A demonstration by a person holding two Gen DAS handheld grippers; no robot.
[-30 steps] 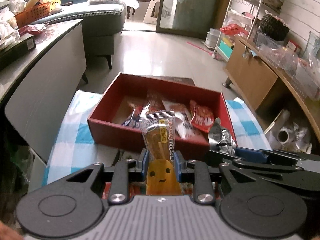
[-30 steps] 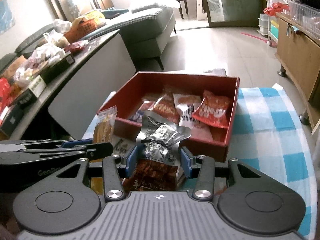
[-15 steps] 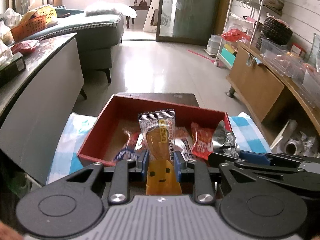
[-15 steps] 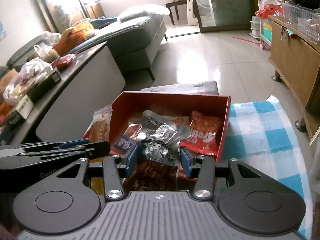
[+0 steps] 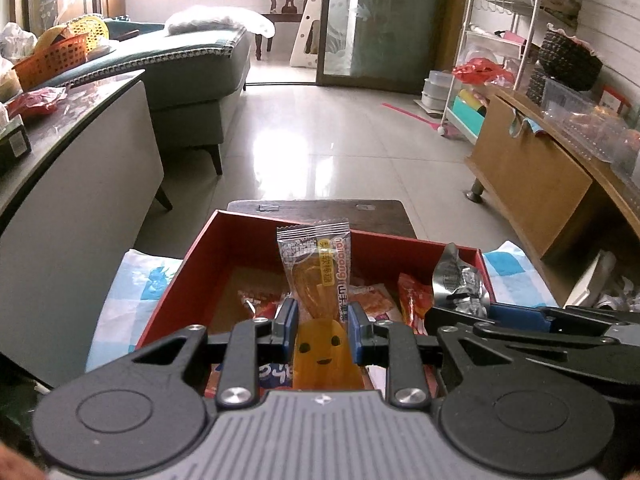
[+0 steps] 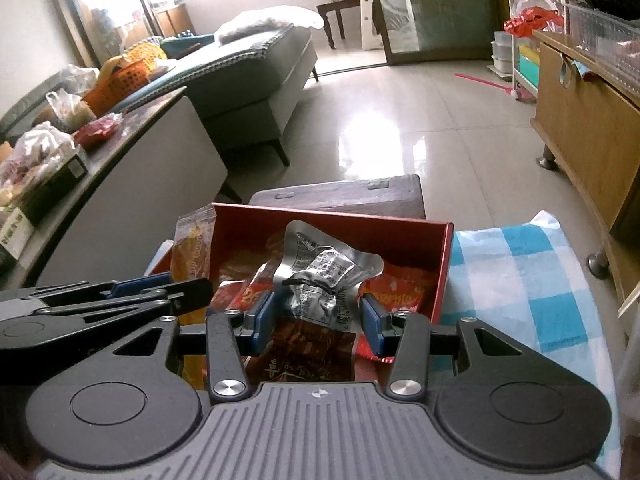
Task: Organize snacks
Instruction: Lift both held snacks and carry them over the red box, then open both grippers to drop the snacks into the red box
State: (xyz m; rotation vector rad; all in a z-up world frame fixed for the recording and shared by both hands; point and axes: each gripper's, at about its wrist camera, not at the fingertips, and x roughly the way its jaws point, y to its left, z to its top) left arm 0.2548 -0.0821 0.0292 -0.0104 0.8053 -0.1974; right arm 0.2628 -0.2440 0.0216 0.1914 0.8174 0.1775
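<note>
My left gripper [image 5: 322, 330] pinches a clear orange snack packet [image 5: 318, 276] with a smiling cartoon face, held upright over the red box [image 5: 176, 280]. My right gripper [image 6: 318, 320] clamps a crinkled silver foil pouch [image 6: 324, 280] over the same box, which holds red wrappers and sits on the bench's blue checked cloth [image 6: 516, 280].

Each camera sits on its own gripper, looking forward and downward along the fingers at close range. The left wrist view faces the red box [image 5: 248, 240] from its near left; the right wrist view sees the same box [image 6: 360, 224] from beside it. Both share the box, checked cloth [image 6: 520, 280], sofa and far floor.
</note>
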